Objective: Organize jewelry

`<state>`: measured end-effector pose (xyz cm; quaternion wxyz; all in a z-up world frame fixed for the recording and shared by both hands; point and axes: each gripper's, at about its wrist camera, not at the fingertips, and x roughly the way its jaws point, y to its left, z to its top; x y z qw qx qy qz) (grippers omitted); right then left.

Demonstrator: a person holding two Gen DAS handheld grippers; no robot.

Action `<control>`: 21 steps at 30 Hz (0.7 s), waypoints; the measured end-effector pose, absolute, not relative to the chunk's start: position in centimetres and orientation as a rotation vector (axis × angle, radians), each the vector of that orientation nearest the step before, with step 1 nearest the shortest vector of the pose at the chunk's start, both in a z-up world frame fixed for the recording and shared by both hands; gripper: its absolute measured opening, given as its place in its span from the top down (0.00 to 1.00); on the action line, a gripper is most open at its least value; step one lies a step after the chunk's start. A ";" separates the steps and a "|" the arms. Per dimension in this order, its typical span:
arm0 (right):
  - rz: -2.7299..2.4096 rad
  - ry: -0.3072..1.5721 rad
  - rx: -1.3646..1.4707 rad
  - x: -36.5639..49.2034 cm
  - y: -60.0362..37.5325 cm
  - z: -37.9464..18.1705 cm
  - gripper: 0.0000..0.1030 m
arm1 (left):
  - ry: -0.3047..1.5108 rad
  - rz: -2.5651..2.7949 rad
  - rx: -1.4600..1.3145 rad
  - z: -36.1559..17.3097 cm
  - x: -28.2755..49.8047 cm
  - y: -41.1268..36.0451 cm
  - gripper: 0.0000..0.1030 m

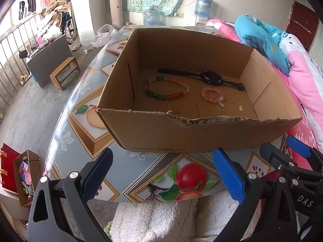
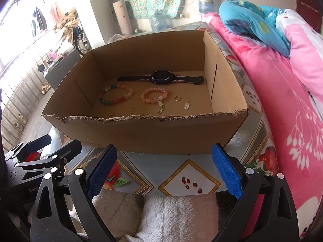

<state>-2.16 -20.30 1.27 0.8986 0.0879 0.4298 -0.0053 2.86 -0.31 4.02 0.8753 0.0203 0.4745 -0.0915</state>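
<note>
An open cardboard box [image 1: 201, 133] [image 2: 141, 133] stands on the fruit-patterned table. Inside lie a black watch [image 1: 210, 77] [image 2: 161, 77], a multicoloured bead bracelet [image 1: 166, 88] [image 2: 116, 94], a pink bead bracelet [image 1: 213, 94] [image 2: 154, 95], a gold ring [image 1: 231, 100] [image 2: 177, 98], a small silver pendant [image 1: 240, 107] [image 2: 187, 105] and gold chain pieces [image 1: 198, 110] [image 2: 160, 109]. My left gripper [image 1: 161, 173] is open and empty in front of the box. My right gripper [image 2: 163, 171] is open and empty, also before the box's near wall.
A pink and blue quilt [image 2: 282, 76] lies right of the table. White fleece [image 1: 161, 217] sits at the near edge. The right gripper shows in the left wrist view [image 1: 292, 161]. A paper bag [image 1: 24, 177] and stool [image 1: 64, 72] stand on the floor at left.
</note>
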 end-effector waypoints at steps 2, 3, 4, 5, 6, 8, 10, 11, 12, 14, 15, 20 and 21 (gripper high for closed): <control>-0.012 0.892 0.181 -2.2 -20.4 1.2 0.12 | 0.990 -0.191 0.043 4.0 2.9 -0.3 0.05; -0.014 0.893 0.181 -2.2 -20.4 1.1 0.12 | 0.990 -0.190 0.042 4.0 2.9 -0.3 0.05; -0.015 0.894 0.180 -2.2 -20.5 1.1 0.12 | 0.990 -0.191 0.041 4.0 2.9 -0.3 0.05; -0.014 0.895 0.181 -2.2 -20.5 1.1 0.12 | 0.992 -0.191 0.042 4.0 2.9 -0.3 0.05; -0.014 0.895 0.181 -2.2 -20.5 1.1 0.12 | 0.992 -0.190 0.042 3.9 2.8 -0.3 0.05; -0.016 0.895 0.179 -2.1 -20.5 1.1 0.12 | 0.995 -0.190 0.040 3.8 2.8 -0.2 0.05; -0.014 0.897 0.178 -2.1 -20.4 1.1 0.12 | 0.996 -0.190 0.042 3.8 2.8 -0.2 0.05; -0.014 0.898 0.178 -2.1 -20.4 1.1 0.12 | 0.995 -0.189 0.042 3.8 2.8 -0.2 0.05; -0.014 0.898 0.178 -2.1 -20.4 1.0 0.12 | 0.996 -0.189 0.041 3.7 2.8 -0.2 0.05; -0.014 0.900 0.178 -2.1 -20.3 1.0 0.12 | 0.999 -0.188 0.039 3.7 2.9 -0.2 0.05; -0.014 0.901 0.177 -2.1 -20.4 1.0 0.12 | 0.998 -0.187 0.040 3.7 2.9 -0.2 0.05; -0.013 0.905 0.179 -2.0 -20.3 0.9 0.12 | 1.000 -0.186 0.040 3.7 2.9 -0.1 0.05; -0.013 0.905 0.179 -2.0 -20.3 0.9 0.12 | 1.000 -0.187 0.040 3.7 2.9 -0.2 0.05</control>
